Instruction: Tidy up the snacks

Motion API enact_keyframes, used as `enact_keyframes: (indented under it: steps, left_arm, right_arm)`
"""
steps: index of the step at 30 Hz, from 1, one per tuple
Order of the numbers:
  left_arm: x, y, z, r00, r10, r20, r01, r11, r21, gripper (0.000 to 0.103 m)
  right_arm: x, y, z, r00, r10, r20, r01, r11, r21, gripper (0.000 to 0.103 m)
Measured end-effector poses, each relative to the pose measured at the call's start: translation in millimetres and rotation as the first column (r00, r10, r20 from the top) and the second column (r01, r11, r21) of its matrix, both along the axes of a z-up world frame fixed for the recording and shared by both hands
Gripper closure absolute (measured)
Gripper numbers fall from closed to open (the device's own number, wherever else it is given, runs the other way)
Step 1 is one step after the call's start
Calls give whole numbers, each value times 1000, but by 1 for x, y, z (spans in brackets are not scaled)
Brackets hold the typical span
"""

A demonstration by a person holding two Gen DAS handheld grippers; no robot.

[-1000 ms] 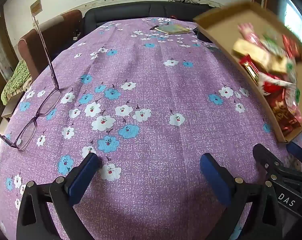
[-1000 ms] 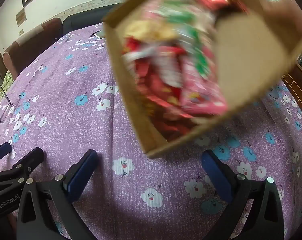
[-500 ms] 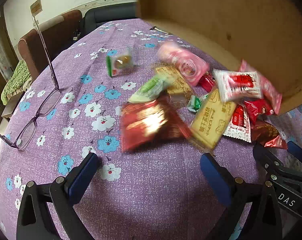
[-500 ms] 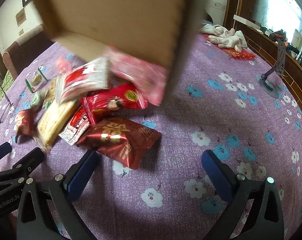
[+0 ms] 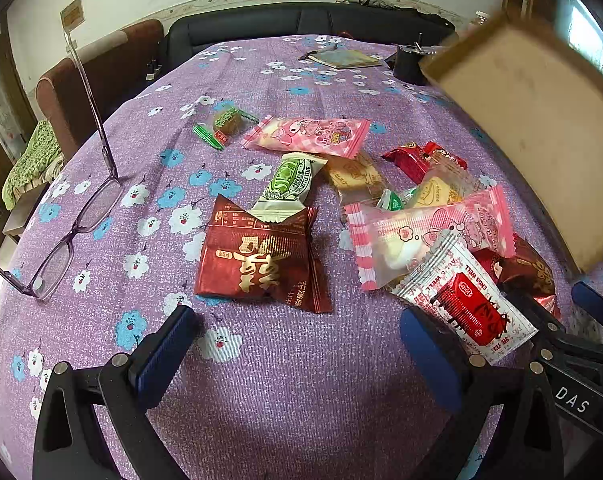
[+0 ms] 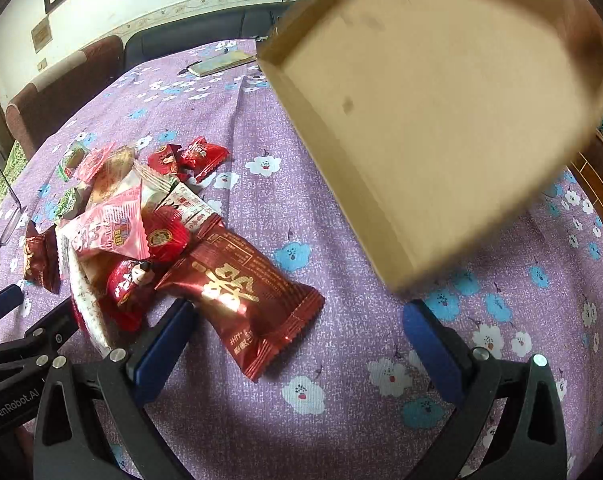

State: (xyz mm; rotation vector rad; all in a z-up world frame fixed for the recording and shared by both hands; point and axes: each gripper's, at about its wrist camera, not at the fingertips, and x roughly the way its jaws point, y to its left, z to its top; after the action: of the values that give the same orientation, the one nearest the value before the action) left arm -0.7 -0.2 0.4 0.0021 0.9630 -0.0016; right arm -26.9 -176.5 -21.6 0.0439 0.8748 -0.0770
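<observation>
Several wrapped snacks lie scattered on the purple flowered tablecloth [image 5: 301, 400]. A dark red packet [image 5: 261, 260] lies just ahead of my left gripper [image 5: 297, 340], which is open and holds nothing. Around it are a green-white packet [image 5: 289, 184], two pink packets [image 5: 313, 134] [image 5: 429, 232] and a white-and-red sachet [image 5: 465, 296]. An empty cardboard box [image 5: 533, 120] hangs tilted and blurred at the right; what holds it is out of view. My right gripper [image 6: 297, 332] is open, with another dark red packet [image 6: 241, 288] by its left finger and the box [image 6: 441, 100] above.
Purple-framed glasses [image 5: 61, 232] rest at the table's left edge. A thin book [image 5: 345, 58] and a black object [image 5: 407, 64] sit at the far end, before a dark sofa [image 5: 301, 24]. A brown chair [image 5: 101, 72] stands at the left.
The box, full of snacks a second ago, tipped over and spilled them onto the cloth. It now swings up to the right, empty. Both grippers have stayed put.
</observation>
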Motion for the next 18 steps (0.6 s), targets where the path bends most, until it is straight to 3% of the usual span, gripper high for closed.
enact_keyframes:
  steps: [18]
  left_arm:
    - [3, -2, 0, 1000, 3, 0, -3, 1000, -2, 0]
  right_arm:
    - [0, 0, 0, 1000, 0, 0, 0, 1000, -1, 0]
